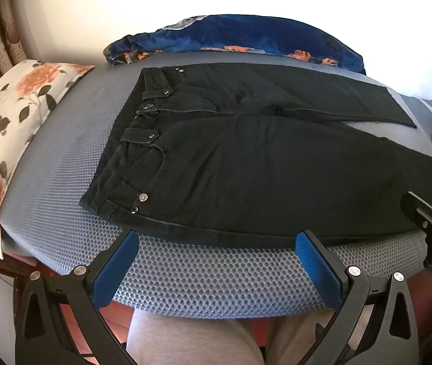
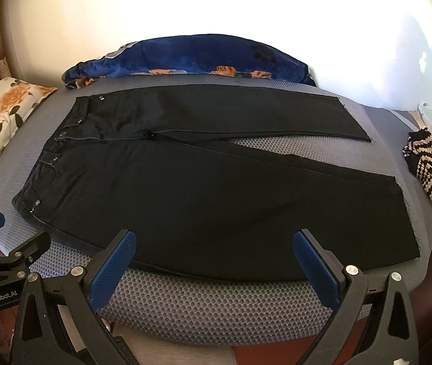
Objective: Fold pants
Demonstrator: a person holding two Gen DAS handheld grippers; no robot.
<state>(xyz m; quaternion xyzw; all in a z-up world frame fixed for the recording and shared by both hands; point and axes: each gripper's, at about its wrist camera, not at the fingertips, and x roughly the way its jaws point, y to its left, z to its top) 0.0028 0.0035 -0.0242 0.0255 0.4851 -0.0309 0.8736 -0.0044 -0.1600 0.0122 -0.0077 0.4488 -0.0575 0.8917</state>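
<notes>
Looking through both wrist cameras, I saw the black pants (image 1: 246, 164) spread flat and unfolded on a grey mesh-textured mattress (image 1: 203, 276), waistband to my left and the two legs running off to my right, parted in a narrow V that showed mattress between them. There was no box or basket in sight; the mattress alone carried things. On it, beyond the pants, lay a bunched blue blanket (image 1: 246, 36) with orange patches, a floral pillow (image 1: 12, 121) sat at the left end, and a striped knitted item (image 2: 428, 167) rested near the leg hems at the right. My left gripper (image 1: 217, 240) was poised at the near edge of the mattress, its blue-padded fingers (image 1: 115, 270) spread wide and holding nothing, the tips just short of the pants' near seam below the hip. My right gripper (image 2: 214, 240) sat likewise released and empty, fingers wide apart, tips at the near edge of the closer leg. Each gripper showed at the margin of the other's view. Grey-clad legs of the person appeared below the mattress edge.
</notes>
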